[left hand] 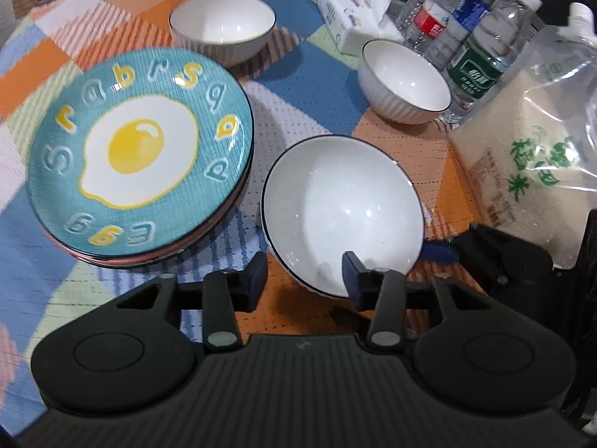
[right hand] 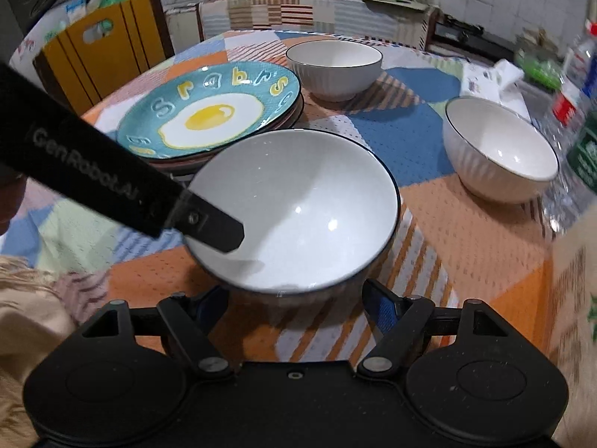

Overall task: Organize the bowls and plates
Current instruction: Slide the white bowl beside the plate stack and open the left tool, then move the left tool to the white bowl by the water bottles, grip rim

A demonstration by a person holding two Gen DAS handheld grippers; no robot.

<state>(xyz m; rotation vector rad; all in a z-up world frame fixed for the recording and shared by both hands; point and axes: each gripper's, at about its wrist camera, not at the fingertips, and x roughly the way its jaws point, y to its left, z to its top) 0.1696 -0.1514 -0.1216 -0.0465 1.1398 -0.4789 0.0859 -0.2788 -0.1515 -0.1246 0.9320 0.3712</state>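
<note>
A white bowl (left hand: pixel 343 209) with a dark rim sits near me, also in the right wrist view (right hand: pixel 298 209). My left gripper (left hand: pixel 306 272) is open, its right finger inside the bowl and its left finger outside over the cloth. My right gripper (right hand: pixel 296 298) is open, its fingers at either side of the bowl's near wall. A stack of plates topped by a teal fried-egg plate (left hand: pixel 141 153) lies left of the bowl, also in the right wrist view (right hand: pixel 212 112). Two more white bowls stand farther back: one far (left hand: pixel 222 26) (right hand: pixel 334 63), one right (left hand: pixel 405 82) (right hand: pixel 500 149).
The round table has a patchwork cloth (left hand: pixel 309 86). Water bottles (left hand: pixel 470 30), a tissue pack (left hand: pixel 354 11) and a bag of rice (left hand: pixel 537 142) crowd the right side. A yellow chair (right hand: pixel 100 48) and a kitchen counter (right hand: pixel 298 3) stand beyond the table.
</note>
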